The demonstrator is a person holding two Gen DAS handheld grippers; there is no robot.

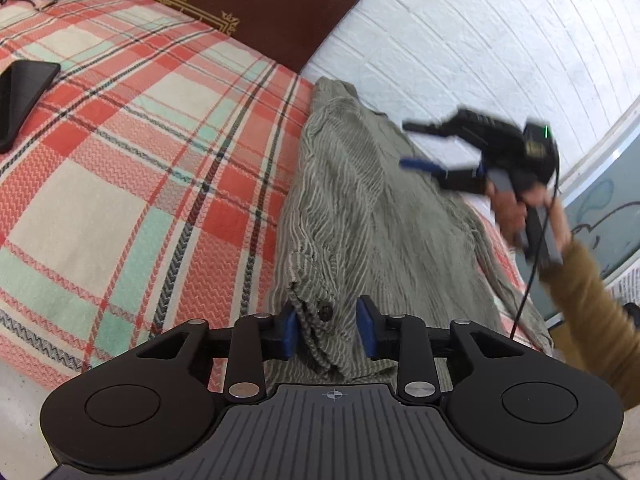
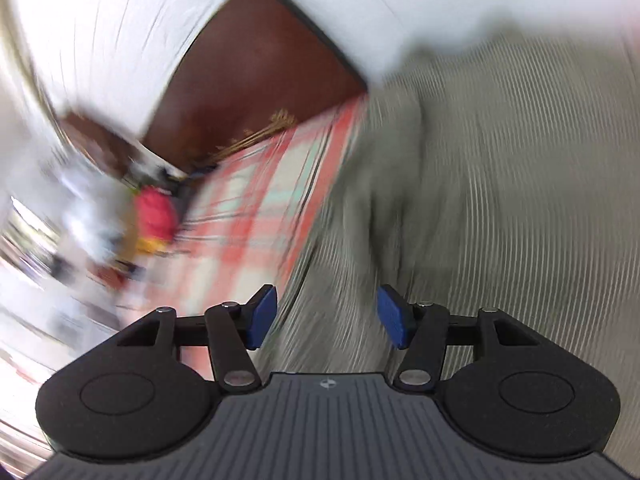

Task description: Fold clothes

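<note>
Left gripper (image 1: 327,330): low centre of its own view, blue pads apart, with a bunched, buttoned edge of the grey striped garment (image 1: 360,208) between them; only the left pad touches cloth, no clamp made. Garment: lies lengthwise on the plaid bedspread (image 1: 120,152), along the white brick wall (image 1: 480,40). Right gripper (image 1: 422,148): at the right of the left view, blurred, jaws spread above the garment; its own view also shows the pads parted, nothing held. Hand (image 1: 516,208): grips its handle, brown sleeve (image 1: 588,300) running to the lower right. Dark headboard (image 1: 260,4): upper centre. Right view heavily smeared; room items at left unreadable.
</note>
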